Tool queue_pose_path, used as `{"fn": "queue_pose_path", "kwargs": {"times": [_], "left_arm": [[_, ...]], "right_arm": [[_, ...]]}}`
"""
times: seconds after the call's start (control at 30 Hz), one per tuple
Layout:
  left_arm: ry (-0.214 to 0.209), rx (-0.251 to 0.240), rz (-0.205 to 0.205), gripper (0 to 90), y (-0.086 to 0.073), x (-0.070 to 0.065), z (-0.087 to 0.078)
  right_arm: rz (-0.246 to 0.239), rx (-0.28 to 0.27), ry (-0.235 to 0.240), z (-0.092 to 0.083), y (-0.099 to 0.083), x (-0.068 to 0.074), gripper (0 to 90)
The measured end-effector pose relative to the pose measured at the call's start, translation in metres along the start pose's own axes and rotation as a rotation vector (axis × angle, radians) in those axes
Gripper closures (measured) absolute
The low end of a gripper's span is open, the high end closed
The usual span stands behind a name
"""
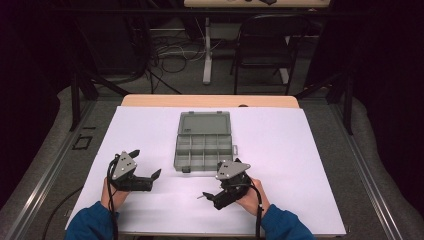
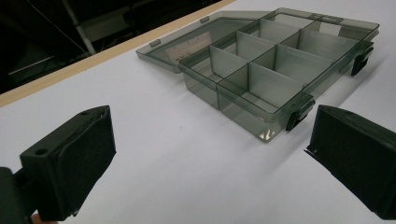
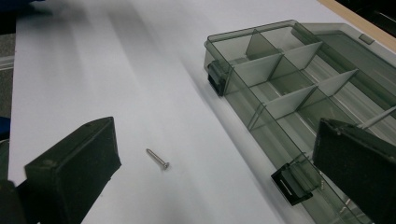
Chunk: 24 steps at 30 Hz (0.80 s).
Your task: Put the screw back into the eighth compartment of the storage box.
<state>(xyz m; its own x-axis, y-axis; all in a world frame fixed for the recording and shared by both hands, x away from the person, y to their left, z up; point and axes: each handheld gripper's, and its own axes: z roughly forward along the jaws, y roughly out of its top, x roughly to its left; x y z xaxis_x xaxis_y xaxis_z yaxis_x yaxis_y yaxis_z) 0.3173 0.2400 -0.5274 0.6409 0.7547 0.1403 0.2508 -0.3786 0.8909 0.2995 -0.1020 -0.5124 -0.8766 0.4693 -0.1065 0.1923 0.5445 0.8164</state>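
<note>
**Screw loose on the sheet, both claws wide**

A small screw (image 3: 157, 158) lies on the white sheet (image 1: 300, 150), just in front of the right gripper (image 1: 207, 196), near the open box (image 1: 204, 141). The right gripper's jaws gape wide around it, gripping nothing. The left gripper (image 1: 146, 162) also stands wide and empty, left of the box.

Smoky grey translucent organizer box (image 1: 204, 140), silver screw (image 3: 157, 158), white table cover (image 1: 300, 150), black fingers (image 2: 70, 163).
</note>
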Motion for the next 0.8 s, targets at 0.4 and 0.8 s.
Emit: {"fn": "queue_pose_path", "kwargs": {"times": [0.4,0.8], "left_arm": [[-0.001,0.0,0.007,0.2,0.001,0.0,0.0],[0.001,-0.007,0.006,0.2,0.002,0.0,-0.002]], "right_arm": [[-0.026,0.036,0.047,0.012,0.002,0.01,0.0],[-0.022,0.076,0.063,0.023,-0.001,0.012,0.0]]}}
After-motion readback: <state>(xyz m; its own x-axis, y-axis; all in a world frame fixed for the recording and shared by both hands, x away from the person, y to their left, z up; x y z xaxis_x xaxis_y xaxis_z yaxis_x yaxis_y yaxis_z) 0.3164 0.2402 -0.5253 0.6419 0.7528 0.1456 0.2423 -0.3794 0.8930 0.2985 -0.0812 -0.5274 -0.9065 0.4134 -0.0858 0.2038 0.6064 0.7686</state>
